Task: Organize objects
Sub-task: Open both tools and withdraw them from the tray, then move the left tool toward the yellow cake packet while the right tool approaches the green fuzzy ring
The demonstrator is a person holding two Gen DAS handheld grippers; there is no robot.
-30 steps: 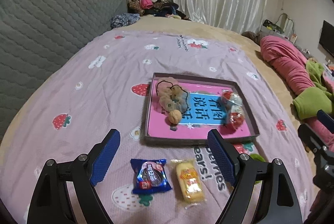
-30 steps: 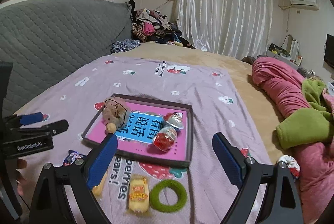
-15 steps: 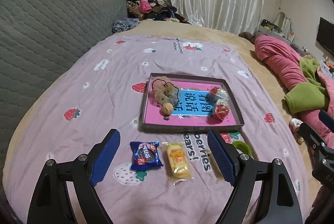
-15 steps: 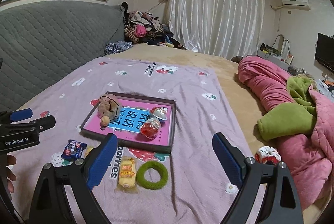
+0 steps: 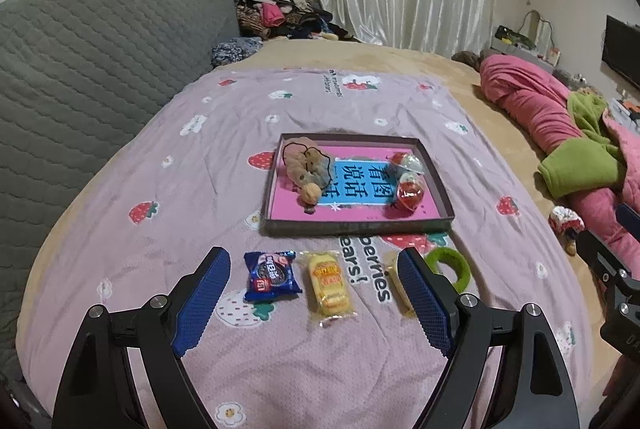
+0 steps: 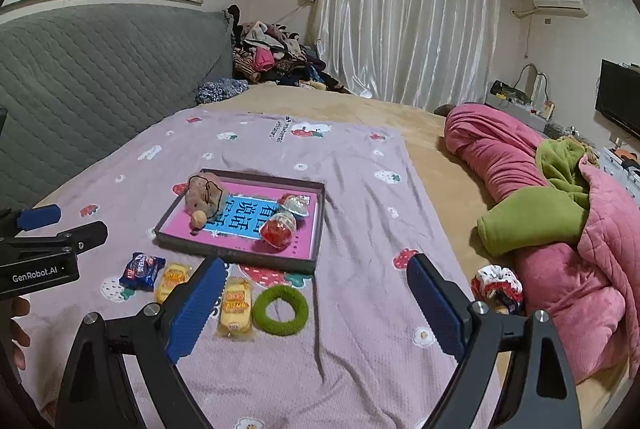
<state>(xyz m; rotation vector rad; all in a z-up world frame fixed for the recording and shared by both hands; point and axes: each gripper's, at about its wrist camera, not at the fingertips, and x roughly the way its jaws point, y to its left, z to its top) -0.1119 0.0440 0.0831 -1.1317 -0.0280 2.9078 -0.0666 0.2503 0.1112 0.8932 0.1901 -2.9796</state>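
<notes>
Already, through my left wrist, the shallow dark cardboard tray (image 5: pixel 356 227) holds toys; my left gripper (image 5: pixel 316 303) gapes empty over the blue biscuit packet (image 5: pixel 272 275). Through my right, the right gripper (image 6: pixel 314 303) stands wide, empty; yellow cake packets (image 6: pixel 236 305) and the green fuzzy ring (image 6: pixel 280 309) remain on the bed.

Dim soft indoor light, fisheye-warped edges

Left wrist view: above near bed edge, angled down, tray (image 5: pixel 356 225) at twelve o'clock, middle distance. Right wrist view: further right, shallower tilt, tray (image 6: pixel 236 255) at eleven o'clock. Shared: tray, snack row, green ring (image 5: pixel 448 265).
</notes>
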